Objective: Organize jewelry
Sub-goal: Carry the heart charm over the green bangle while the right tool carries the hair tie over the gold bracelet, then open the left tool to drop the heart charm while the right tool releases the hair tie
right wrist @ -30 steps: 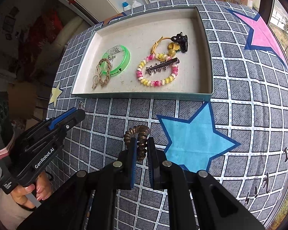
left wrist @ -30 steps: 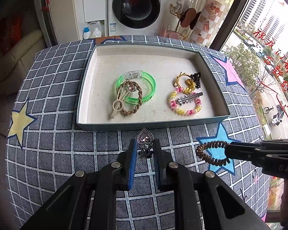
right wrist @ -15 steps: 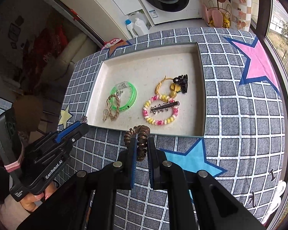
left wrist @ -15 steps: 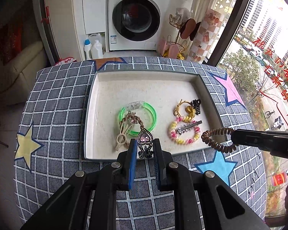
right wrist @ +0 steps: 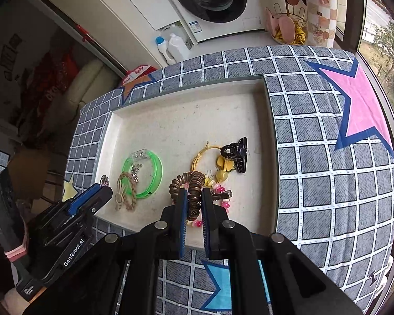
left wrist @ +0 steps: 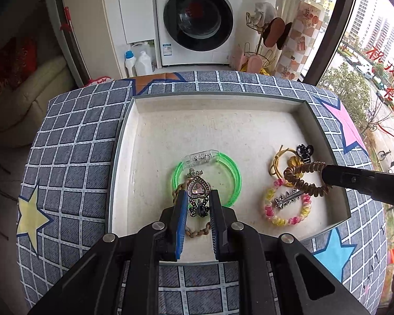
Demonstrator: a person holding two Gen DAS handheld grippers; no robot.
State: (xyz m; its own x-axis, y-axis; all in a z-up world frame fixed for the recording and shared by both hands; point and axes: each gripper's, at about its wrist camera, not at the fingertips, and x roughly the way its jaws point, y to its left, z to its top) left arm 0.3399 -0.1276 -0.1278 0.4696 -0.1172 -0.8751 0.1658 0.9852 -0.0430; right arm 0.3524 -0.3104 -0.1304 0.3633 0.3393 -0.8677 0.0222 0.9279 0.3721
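A washing machine [left wrist: 198, 18] stands against the far wall, with detergent bottles [left wrist: 139, 61] on the floor beside it and a window on the right. In front of it, a table carries a grey checked cloth [left wrist: 73, 141] printed with coloured stars, and on the cloth sits a shallow grey-rimmed tray [left wrist: 215, 97] with a pale floor.

Left gripper [left wrist: 197, 210]: jaws closed on a heart-shaped hair clip [left wrist: 197, 193], held above the near left part of the tray. Directly under it lie a green bangle [left wrist: 235, 173] and a braided brown band [right wrist: 127, 191], overlapping each other.

Right gripper [right wrist: 194, 204]: jaws closed on a brown spiral hair tie [right wrist: 189, 183], held over the near right part of the tray. Below it lies a pink and yellow beaded bracelet [left wrist: 287, 211] with a silver barrette [left wrist: 287, 198] resting across it. Just beyond are a yellow cord tie [right wrist: 210, 157] with yellow beads and a black claw clip [right wrist: 236, 152], touching one another.

The two gripped items are well apart. The far half of the tray floor shows only faint marks.
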